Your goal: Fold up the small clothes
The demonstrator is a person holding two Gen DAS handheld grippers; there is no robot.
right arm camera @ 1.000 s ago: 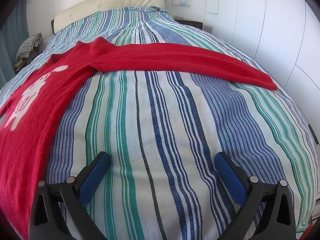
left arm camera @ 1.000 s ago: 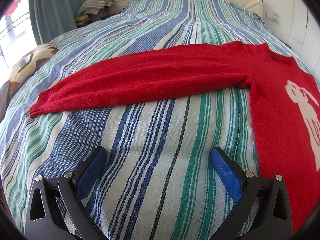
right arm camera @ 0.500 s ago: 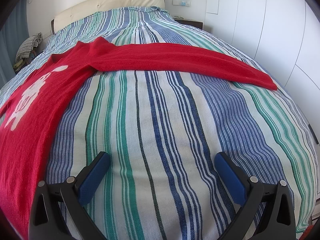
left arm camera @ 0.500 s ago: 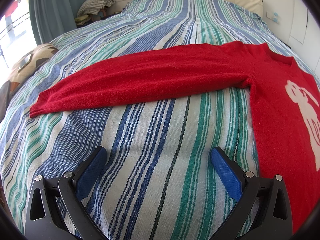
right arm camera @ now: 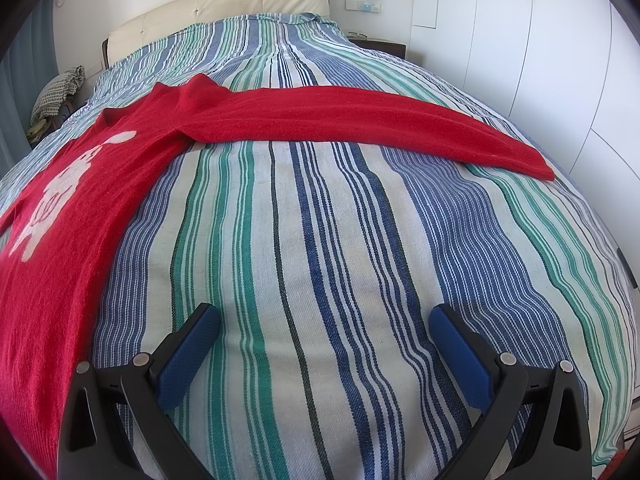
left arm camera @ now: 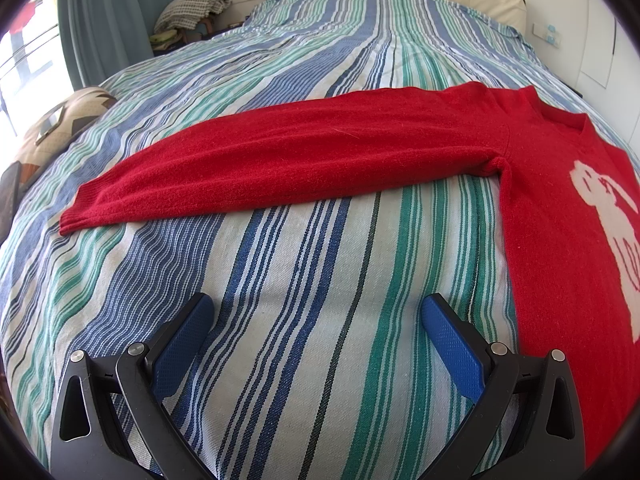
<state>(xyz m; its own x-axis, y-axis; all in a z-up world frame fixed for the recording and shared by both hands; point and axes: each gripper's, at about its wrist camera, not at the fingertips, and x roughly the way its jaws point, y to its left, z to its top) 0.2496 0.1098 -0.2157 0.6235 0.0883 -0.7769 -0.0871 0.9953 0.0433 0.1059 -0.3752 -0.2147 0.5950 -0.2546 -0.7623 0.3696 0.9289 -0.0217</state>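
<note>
Covering the whole bed, a striped bedspread [left arm camera: 304,264] carried the red sweater [left arm camera: 560,208] — sleeves flat, hem cut off, its white motif [right arm camera: 60,196] only partly seen. Both the left gripper [left arm camera: 316,330] and right gripper [right arm camera: 324,338] hovered with fingers spread, empty.

A wide bed under a blue, green and white striped woven cover [left arm camera: 304,92] meets a cream padded headboard [right arm camera: 224,4]. Teal curtains [left arm camera: 116,16] flank a bright window [left arm camera: 24,52]; white wardrobe doors [right arm camera: 540,60] line the opposite wall.
</note>
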